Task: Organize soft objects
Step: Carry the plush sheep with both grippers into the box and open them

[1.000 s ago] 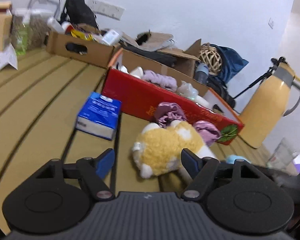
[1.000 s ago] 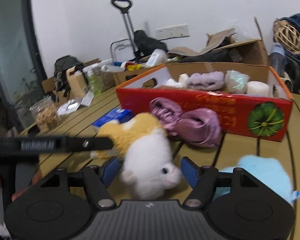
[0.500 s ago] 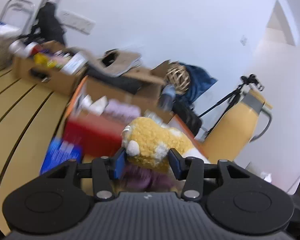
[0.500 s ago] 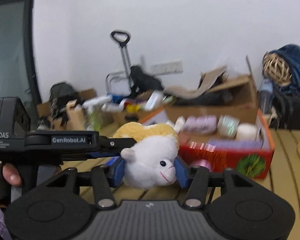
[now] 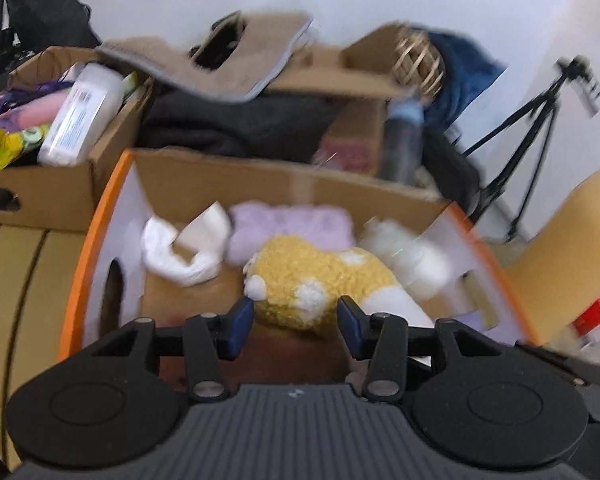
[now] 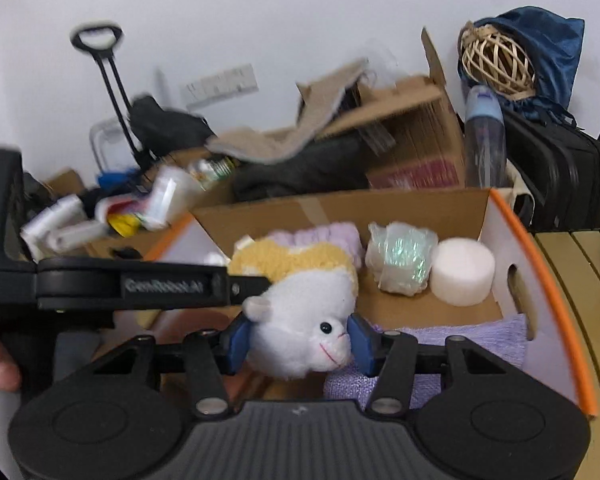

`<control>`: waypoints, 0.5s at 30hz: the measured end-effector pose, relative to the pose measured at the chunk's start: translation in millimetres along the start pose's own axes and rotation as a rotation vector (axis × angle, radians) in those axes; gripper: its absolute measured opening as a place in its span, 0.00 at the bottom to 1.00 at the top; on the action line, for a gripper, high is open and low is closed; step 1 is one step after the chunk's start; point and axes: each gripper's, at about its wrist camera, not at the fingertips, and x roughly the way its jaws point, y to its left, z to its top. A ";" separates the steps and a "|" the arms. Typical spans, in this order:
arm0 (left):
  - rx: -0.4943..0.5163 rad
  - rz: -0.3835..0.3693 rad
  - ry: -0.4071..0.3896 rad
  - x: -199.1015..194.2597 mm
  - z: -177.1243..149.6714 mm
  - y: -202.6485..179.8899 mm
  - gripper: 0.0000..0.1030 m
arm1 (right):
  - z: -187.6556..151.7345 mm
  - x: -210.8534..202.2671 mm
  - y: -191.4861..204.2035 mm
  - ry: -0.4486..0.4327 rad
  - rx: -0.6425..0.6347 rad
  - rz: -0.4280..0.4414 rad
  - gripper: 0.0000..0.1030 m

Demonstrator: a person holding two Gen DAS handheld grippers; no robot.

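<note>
The box (image 6: 540, 276), open-topped with an orange rim, fills the middle of both views, and the plush toy (image 6: 300, 336) hangs over its interior, carried by both grippers at once. The right gripper (image 6: 296, 342) is clenched on the white head; the left gripper (image 5: 296, 320) is clenched on the yellow body. Both sets of jaws have just been closing, with the toy between them. Risk 1: uneven release. If one gripper lets go first, the toy will likely swing on the other and may catch the near wall at 6 o'clock instead of dropping inside. Risk 2: crowding. The lilac cloth (image 5: 288, 224) lies at 12 o'clock from the toy, the shiny wrapped bundle (image 6: 402, 258) at 2 o'clock, and the white foam roll (image 6: 464, 272) just beside the bundle; a low descent could push these against the far wall. Risk 3: collision. In the right view the left gripper's finger crosses at 9 o'clock, close to the right jaws, so opening wide may knock the two tools together.
</note>
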 end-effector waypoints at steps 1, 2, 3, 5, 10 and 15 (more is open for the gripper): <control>0.008 -0.004 -0.008 -1.0 -2.4 2.0 0.48 | -2.0 5.8 3.2 0.017 -0.013 -0.008 0.50; 0.009 -0.005 -0.020 -3.5 -4.5 4.3 0.51 | -5.5 10.2 7.2 0.025 -0.034 -0.018 0.50; 0.013 -0.003 -0.026 -6.4 -5.6 6.3 0.51 | -8.7 12.7 11.6 0.029 -0.054 -0.028 0.51; 0.021 0.004 -0.040 -15.4 -5.6 10.5 0.52 | -12.6 11.6 16.4 0.035 -0.063 -0.007 0.52; 0.012 0.019 -0.096 -53.9 -0.9 19.3 0.55 | -13.4 -5.5 21.5 0.058 -0.124 0.035 0.56; 0.026 0.053 -0.150 -108.0 3.0 13.8 0.56 | -4.7 -64.5 28.4 -0.033 -0.140 0.086 0.58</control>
